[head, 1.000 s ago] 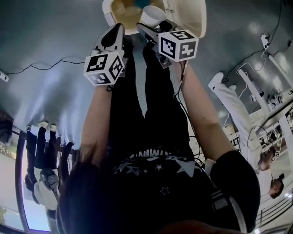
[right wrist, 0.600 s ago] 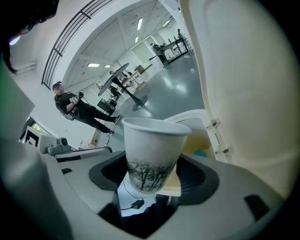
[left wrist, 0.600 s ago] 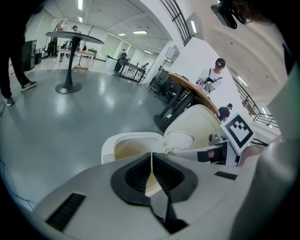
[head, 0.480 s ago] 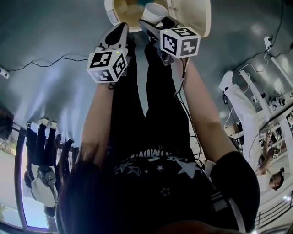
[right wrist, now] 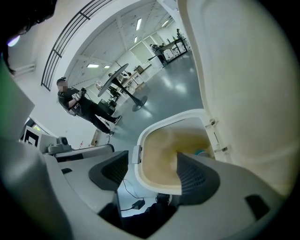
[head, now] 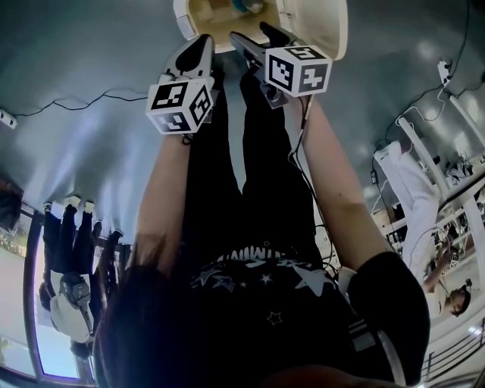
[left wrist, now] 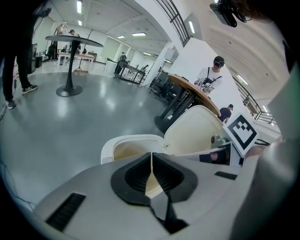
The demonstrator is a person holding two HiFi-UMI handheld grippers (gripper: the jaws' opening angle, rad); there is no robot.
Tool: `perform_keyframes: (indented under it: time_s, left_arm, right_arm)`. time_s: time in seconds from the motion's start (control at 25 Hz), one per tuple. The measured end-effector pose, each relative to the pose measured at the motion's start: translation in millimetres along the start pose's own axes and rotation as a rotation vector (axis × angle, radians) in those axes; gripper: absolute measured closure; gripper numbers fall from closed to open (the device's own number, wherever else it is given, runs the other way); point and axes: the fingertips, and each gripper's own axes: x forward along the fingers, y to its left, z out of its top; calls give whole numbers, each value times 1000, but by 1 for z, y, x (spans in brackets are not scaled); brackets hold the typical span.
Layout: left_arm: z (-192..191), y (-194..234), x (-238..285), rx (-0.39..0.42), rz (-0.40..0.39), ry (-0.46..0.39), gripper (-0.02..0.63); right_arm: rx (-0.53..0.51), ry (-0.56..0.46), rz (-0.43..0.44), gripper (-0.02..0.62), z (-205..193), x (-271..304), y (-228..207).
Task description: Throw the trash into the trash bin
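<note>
Head view: the cream plastic trash bin (head: 182,21) is cut off by the top edge, its raised lid (head: 322,26) on the bin's right.
Trash: a small teal thing (right wrist: 202,153) lies deep in the bin, half hidden by my jaw; I can't tell what it is.
My right gripper (right wrist: 152,161): jaws apart, empty, over the bin's mouth.
My left gripper (left wrist: 151,159): jaws pressed together, empty, just short of the bin's rim.
Room: glossy grey floor (left wrist: 56,126) stretches wide beyond the bin.

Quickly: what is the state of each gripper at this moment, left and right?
Left gripper: closed, nothing between its jaws.
Right gripper: open and empty, over the trash bin.
</note>
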Motion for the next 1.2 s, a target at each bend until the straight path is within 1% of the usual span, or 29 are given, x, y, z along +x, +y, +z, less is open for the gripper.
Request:
perform_keyframes:
  time_s: [0.08, 0.24, 0.32, 0.48, 0.8, 1.04, 1.2]
  left_arm:
    - [2, 1, -11, 0, 1, -5, 586]
    - [-4, -3, -3, 1, 1, 1, 586]
    - [-1, 0, -4, 4, -1, -3, 586]
    - [16, -1, -15, 13, -7, -32, 586]
    - [57, -21, -32, 32, -31, -99, 586]
    - [75, -42, -52, 74, -74, -104, 586]
    - [89, -57, -63, 100, -95, -114, 586]
  right_arm:
    - [-6, -7, -3, 281, 1, -3, 10]
    - [-6, -8, -7, 282, 4, -5, -1]
    - [-15, -7, -6, 282, 6, -4, 3]
    - [-35, -6, 1, 282, 16, -9, 19]
    - [-90, -39, 21, 282, 48, -37, 43]
    - [-121, -76, 19, 284, 67, -61, 67]
    - [-112, -108, 12, 290, 73, -83, 76]
